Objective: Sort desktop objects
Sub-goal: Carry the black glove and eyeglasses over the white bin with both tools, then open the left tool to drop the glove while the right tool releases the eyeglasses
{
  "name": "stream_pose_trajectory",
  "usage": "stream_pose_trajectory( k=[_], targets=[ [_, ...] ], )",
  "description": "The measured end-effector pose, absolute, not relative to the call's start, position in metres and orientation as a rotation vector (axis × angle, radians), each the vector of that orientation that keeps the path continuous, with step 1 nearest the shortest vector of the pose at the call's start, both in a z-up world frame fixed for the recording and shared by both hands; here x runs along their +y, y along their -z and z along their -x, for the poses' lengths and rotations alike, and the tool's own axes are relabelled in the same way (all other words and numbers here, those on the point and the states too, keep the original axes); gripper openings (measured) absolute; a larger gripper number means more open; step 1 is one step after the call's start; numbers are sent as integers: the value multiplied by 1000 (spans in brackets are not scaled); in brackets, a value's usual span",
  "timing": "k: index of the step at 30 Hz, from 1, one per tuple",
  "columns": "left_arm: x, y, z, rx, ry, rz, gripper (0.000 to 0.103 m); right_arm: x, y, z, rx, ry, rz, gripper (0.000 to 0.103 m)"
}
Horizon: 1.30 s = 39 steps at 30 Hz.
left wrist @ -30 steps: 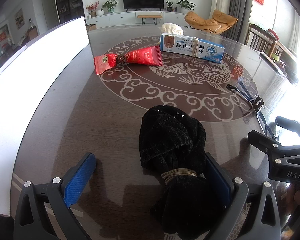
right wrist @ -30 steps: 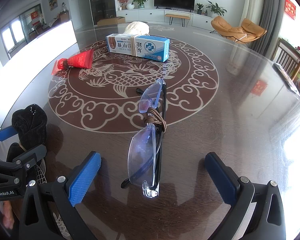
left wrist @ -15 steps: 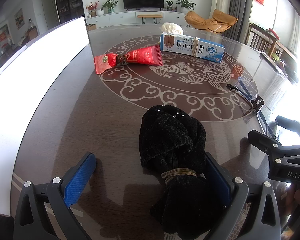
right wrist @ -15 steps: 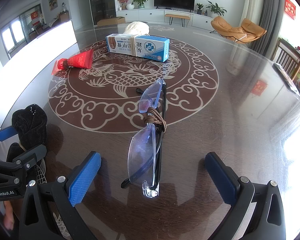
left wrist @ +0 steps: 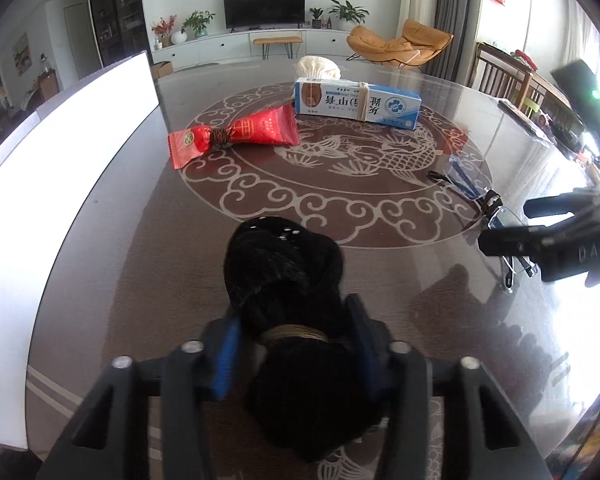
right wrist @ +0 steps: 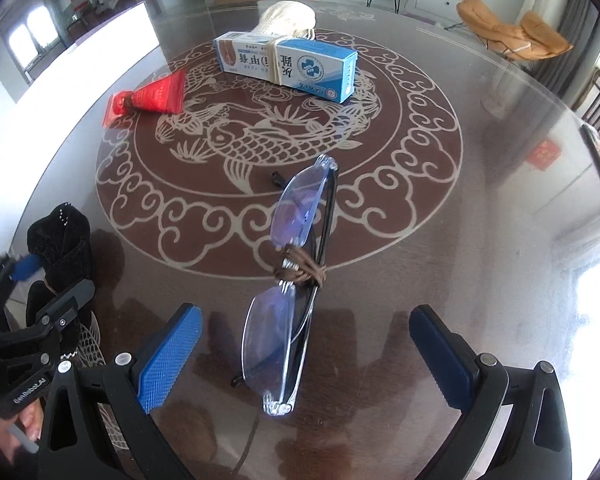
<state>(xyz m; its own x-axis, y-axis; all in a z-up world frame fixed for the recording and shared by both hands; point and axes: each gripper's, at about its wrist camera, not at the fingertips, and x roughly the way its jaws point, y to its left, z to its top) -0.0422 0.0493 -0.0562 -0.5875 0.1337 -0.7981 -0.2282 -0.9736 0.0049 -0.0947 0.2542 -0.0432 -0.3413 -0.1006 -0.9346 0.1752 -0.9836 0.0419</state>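
Observation:
A black cloth bundle [left wrist: 284, 264] tied with a tan band lies on the dark table near me. My left gripper [left wrist: 294, 316] is closing on it, and its blue pads press the bundle at the banded waist. The right wrist view shows this grip at the far left, with the bundle [right wrist: 62, 236] sticking out past the left gripper [right wrist: 48, 280]. Folded glasses [right wrist: 296, 248] bound with brown cord lie between the spread fingers of my right gripper [right wrist: 304, 316], which is open and not touching them. In the left wrist view the right gripper [left wrist: 536, 222] hovers over the glasses [left wrist: 472, 192].
A red snack packet [left wrist: 236, 134], a blue-and-white box [left wrist: 358, 104] with a band round it, and a cream cloth bundle [left wrist: 320, 68] lie farther back on the patterned round table [left wrist: 160, 240]. A white board [left wrist: 60, 140] lines the left edge. Chairs stand at the right.
The left jaws went from wide open to closed in against the black bundle. The right gripper shifted and tipped over the glasses, still open.

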Motion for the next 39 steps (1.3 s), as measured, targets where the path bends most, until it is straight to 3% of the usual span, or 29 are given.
stream_pose_trajectory(
  k=[2,7,8,9,12,20,29,34,39],
  targets=[
    [49,55,42,147,-2619,1302,33,259,38,109,74,2397,-1750,101],
    [34,53,45,-7,-2595,1312,32,242,32,123,153,2296,-1772,77],
    [30,53,45,-36,-2593,1313,32,235,34,123,197,2280,-1778,62],
    [27,51,45,-61,-2592,1309,32,229,36,122,249,2275,-1788,39],
    [20,44,40,-113,-2606,1263,32,220,39,118,298,2270,-1811,16],
    [-19,-6,18,-258,-2654,1114,32,194,-21,115,188,2330,-1619,16],
    [-172,-95,21,-481,-2908,952,32,36,-113,153,34,2238,-1244,16],
    [-261,-84,50,-529,-3016,1153,32,-86,-134,155,52,2116,-1089,16],
    [-301,-44,70,-539,-3004,1406,32,-182,-104,165,227,2079,-1032,16]
  ],
)
